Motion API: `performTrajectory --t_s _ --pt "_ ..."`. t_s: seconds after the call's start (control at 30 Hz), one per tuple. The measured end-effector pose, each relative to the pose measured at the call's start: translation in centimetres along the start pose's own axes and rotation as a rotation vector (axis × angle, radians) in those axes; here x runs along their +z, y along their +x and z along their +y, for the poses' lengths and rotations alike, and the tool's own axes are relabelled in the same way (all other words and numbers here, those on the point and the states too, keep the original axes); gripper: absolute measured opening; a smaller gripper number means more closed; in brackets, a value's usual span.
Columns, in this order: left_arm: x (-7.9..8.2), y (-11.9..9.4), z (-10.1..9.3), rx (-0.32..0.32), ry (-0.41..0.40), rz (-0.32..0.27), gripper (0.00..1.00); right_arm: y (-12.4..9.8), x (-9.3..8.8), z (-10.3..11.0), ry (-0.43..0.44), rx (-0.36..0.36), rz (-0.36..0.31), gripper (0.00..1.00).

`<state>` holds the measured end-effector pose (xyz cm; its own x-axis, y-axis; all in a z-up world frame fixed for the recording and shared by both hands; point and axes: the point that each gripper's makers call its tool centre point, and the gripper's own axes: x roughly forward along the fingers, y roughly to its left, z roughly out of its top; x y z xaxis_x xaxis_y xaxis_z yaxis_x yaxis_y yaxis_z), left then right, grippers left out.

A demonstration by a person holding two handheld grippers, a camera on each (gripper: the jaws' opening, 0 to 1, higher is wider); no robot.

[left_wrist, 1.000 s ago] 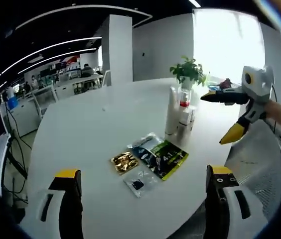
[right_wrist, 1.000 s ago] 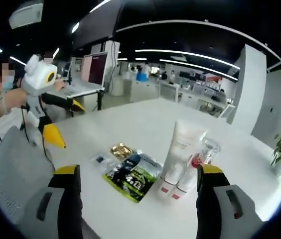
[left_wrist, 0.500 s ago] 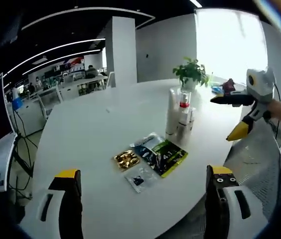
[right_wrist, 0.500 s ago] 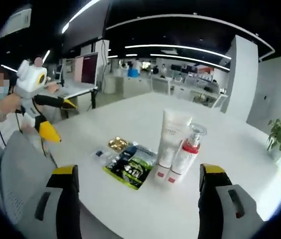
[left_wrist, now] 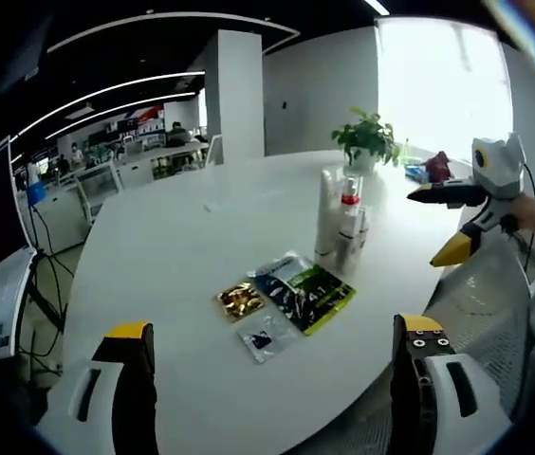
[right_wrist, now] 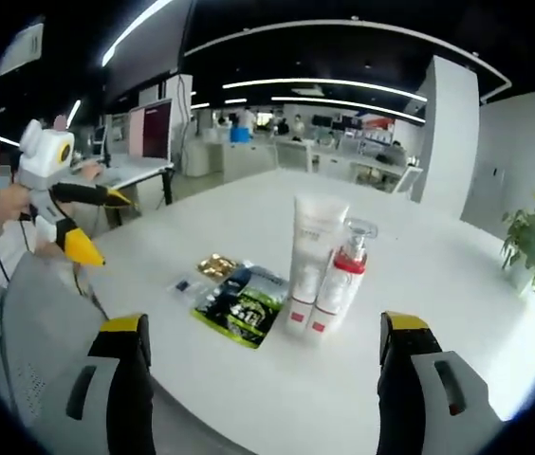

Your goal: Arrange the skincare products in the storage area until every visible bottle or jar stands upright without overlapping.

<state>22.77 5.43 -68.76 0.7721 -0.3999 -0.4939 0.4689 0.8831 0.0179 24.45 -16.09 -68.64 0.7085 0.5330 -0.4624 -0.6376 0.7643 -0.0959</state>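
With both the left gripper [left_wrist: 266,379] and right gripper [right_wrist: 260,379] gaping empty, I'd approach the upright tube [right_wrist: 310,256] ahead slowly.

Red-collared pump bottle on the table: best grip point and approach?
Grip the pump bottle across its lower body, below the red collar, coming from its free side, away from the white tube. It stands upright with the tube close against it, so that side is blocked; the pump head is narrow, probably a poor hold.
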Motion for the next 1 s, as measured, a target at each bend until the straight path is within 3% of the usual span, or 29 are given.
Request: performTrajectory --t_s 0.1,0.5,1.0 --pt "0.06 -0.01 -0.12 -0.004 -0.011 -0.001 0.99 0.13 -0.09 0.58 0.025 0.025 -0.002 1.0" --pt "-0.25 0.23 -0.33 0.002 -0.009 0.023 0.99 0.36 -0.2 0.33 0.017 0.024 -0.001 1.0" --pt "-0.29 0.01 -0.24 0.005 -0.026 0.011 0.99 0.36 -0.22 1.01 0.014 0.02 0.016 1.0"
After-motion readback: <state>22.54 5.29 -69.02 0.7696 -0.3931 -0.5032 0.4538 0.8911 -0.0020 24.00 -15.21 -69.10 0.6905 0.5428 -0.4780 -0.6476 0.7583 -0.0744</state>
